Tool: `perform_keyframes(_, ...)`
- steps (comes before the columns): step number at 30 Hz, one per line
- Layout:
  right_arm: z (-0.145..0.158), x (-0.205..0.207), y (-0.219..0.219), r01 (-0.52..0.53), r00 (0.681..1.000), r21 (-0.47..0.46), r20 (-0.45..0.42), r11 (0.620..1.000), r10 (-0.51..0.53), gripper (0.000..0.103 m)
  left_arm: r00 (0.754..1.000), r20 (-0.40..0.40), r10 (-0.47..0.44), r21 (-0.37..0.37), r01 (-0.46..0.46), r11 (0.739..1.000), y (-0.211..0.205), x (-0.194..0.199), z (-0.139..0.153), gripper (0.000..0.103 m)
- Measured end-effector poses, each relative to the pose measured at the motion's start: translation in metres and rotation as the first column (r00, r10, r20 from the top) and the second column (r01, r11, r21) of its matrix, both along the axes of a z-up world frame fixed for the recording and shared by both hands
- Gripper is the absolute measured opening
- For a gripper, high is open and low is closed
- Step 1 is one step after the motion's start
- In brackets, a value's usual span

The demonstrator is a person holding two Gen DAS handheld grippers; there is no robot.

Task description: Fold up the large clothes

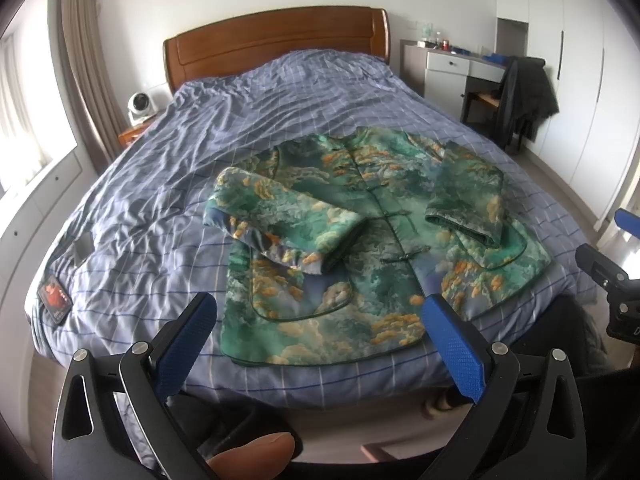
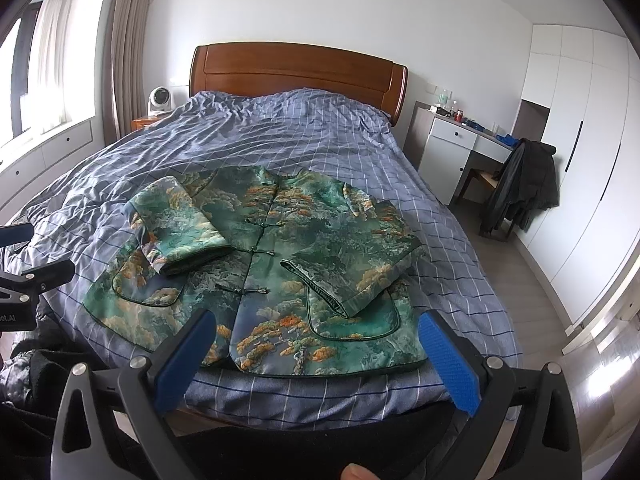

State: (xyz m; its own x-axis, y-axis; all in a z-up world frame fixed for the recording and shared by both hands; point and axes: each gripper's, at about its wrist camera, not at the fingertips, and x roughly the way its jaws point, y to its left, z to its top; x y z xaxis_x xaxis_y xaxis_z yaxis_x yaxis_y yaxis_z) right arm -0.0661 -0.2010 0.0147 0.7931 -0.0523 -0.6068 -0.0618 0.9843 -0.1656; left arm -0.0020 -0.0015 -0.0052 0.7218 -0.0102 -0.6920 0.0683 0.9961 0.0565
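Note:
A green jacket with an orange and blue pattern [image 1: 360,236] lies front-up on the bed [image 1: 160,216], near its foot end. Both sleeves [image 1: 280,220] are folded in over the chest. It also shows in the right wrist view [image 2: 264,276]. My left gripper [image 1: 320,312] is open and empty, held above the jacket's hem. My right gripper [image 2: 320,328] is open and empty, above the hem too. The right gripper's body shows at the right edge of the left wrist view [image 1: 616,280].
The bed has a blue checked cover and a wooden headboard [image 2: 296,72]. A white desk [image 2: 456,148] and a chair with a dark coat [image 2: 520,188] stand at the right. A small white fan [image 2: 160,100] stands on the nightstand. A dark red-labelled item [image 1: 56,296] lies at the bed's left corner.

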Motion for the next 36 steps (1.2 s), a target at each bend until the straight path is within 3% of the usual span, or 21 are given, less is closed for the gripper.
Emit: perform_keyframes(36, -0.002, 0.0002, 0.0011, 0.001, 1.0, 0.0, 0.0, 1.0, -0.001, 0.103, 1.0, 0.003, 0.001, 0.001, -0.001, 1.0, 0.0016, 0.0, 0.0018, 0.103)
